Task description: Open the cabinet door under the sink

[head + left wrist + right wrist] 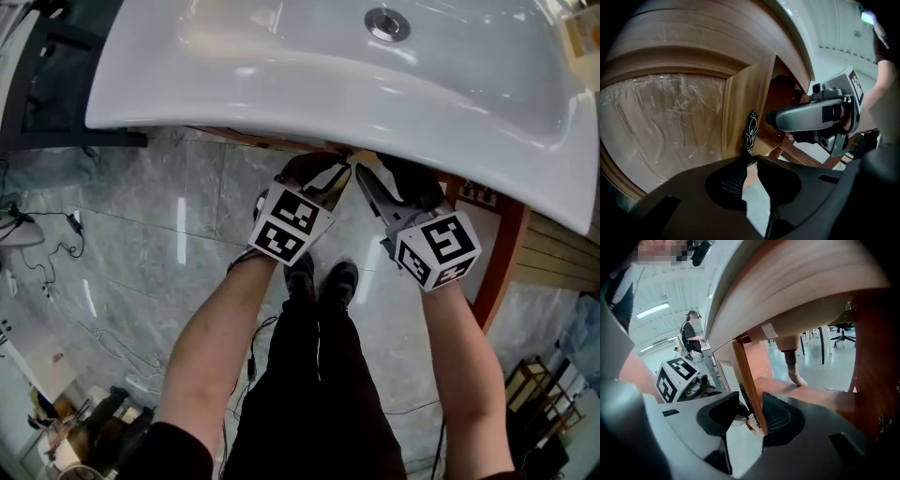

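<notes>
Under the white sink [281, 84], the wooden cabinet door [743, 108] with a frosted panel [661, 126] stands ajar, and the dark inside shows past its edge. My left gripper [749, 161] is closed on the lower end of the door's ornate dark handle [751, 131]. In the head view it [330, 173] reaches under the sink's front rim. My right gripper [752, 416] is open, with the door's free edge [746, 380] running up between its jaws. It [776, 119] sits just right of the handle, and in the head view it [367, 178] is beside the left one.
The sink's drain pipe [791, 363] hangs inside the cabinet above its wooden floor [820, 397]. The cabinet's red-brown side [506, 253] runs down at the right. Grey marble floor [141, 216] carries cables [56, 253]. My shoes [321, 279] stand close below. A person [691, 336] stands far off.
</notes>
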`<move>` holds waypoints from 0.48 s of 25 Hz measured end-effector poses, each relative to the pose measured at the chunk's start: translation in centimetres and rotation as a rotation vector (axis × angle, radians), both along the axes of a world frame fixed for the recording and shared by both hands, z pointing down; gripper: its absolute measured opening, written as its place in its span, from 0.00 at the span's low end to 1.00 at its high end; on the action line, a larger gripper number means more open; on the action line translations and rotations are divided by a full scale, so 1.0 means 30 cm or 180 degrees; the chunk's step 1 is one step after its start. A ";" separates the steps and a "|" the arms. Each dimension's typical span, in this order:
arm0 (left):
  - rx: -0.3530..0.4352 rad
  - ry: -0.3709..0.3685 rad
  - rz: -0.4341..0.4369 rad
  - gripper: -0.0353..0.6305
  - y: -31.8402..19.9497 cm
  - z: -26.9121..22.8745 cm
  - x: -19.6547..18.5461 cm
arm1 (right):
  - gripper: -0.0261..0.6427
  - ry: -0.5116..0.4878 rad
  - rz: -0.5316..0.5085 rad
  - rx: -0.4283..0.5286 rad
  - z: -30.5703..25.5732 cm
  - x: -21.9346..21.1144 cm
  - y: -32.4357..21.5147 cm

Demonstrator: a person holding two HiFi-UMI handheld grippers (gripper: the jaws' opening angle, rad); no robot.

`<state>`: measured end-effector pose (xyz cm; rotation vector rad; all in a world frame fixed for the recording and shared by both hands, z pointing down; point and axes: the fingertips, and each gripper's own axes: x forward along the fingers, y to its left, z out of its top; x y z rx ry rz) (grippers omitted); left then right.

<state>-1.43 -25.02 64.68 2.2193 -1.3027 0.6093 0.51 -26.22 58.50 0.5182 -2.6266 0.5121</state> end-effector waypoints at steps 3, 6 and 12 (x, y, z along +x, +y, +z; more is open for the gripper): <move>0.0007 -0.0005 0.0064 0.17 0.000 -0.002 -0.002 | 0.31 0.0005 -0.0126 0.0034 0.004 -0.042 -0.010; 0.0017 0.0019 0.0079 0.17 0.000 0.003 0.000 | 0.31 -0.0004 -0.0245 0.0078 0.013 -0.070 -0.026; 0.0045 0.0078 0.0088 0.17 -0.005 -0.001 -0.005 | 0.27 -0.0090 -0.0503 0.0124 0.005 -0.110 -0.027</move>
